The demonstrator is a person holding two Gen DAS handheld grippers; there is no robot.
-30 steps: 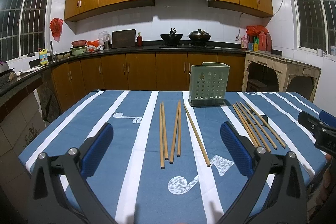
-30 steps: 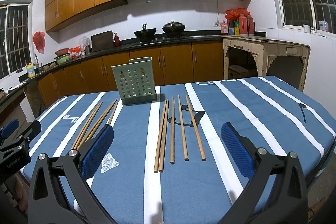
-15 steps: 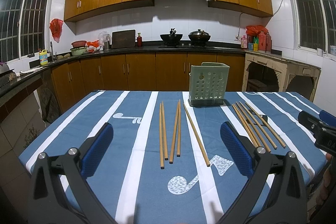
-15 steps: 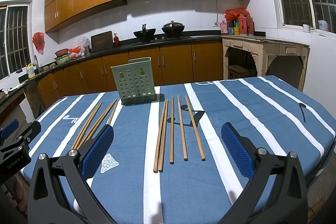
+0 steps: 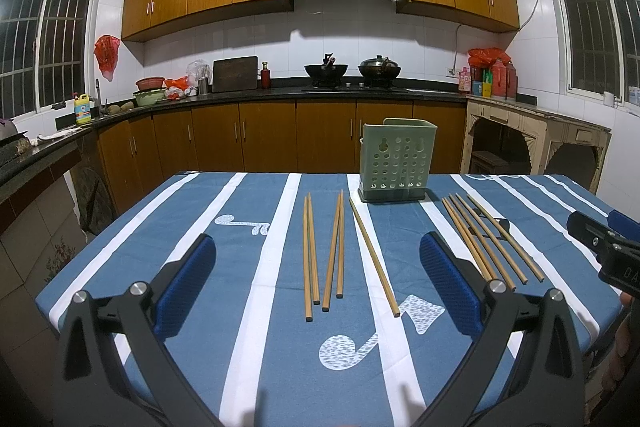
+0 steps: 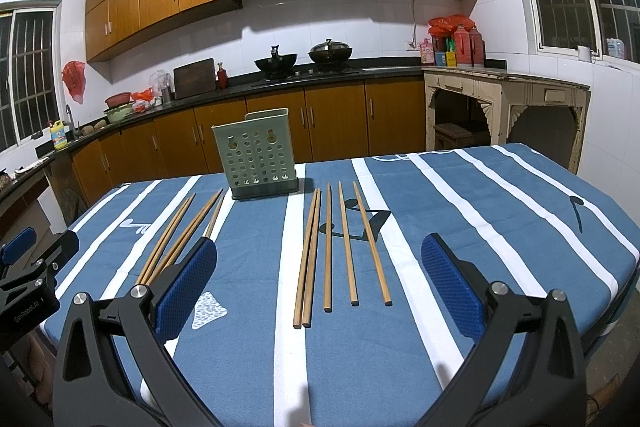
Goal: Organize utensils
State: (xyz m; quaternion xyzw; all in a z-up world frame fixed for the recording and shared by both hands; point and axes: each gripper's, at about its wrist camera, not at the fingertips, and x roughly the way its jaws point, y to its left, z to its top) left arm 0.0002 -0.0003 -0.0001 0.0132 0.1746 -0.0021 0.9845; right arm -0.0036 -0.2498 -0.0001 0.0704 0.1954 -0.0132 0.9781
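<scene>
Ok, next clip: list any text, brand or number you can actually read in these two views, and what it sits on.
"GenRobot.AI": white print on the black body of the left gripper, right wrist view.
"DA": cut-off white letters on the black body of the right gripper, left wrist view; the rest is out of frame.
Yellow bottle on the dark counter: label too small to read.
Red containers in the far corner: labels blurred, unreadable.

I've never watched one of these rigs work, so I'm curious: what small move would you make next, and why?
Probably lower the right gripper onto the chopsticks in front of it. Both sets of jaws are open and empty, every chopstick lies flat on the striped tablecloth, and the green perforated holder stands upright behind them. The left gripper faces its own group.
</scene>
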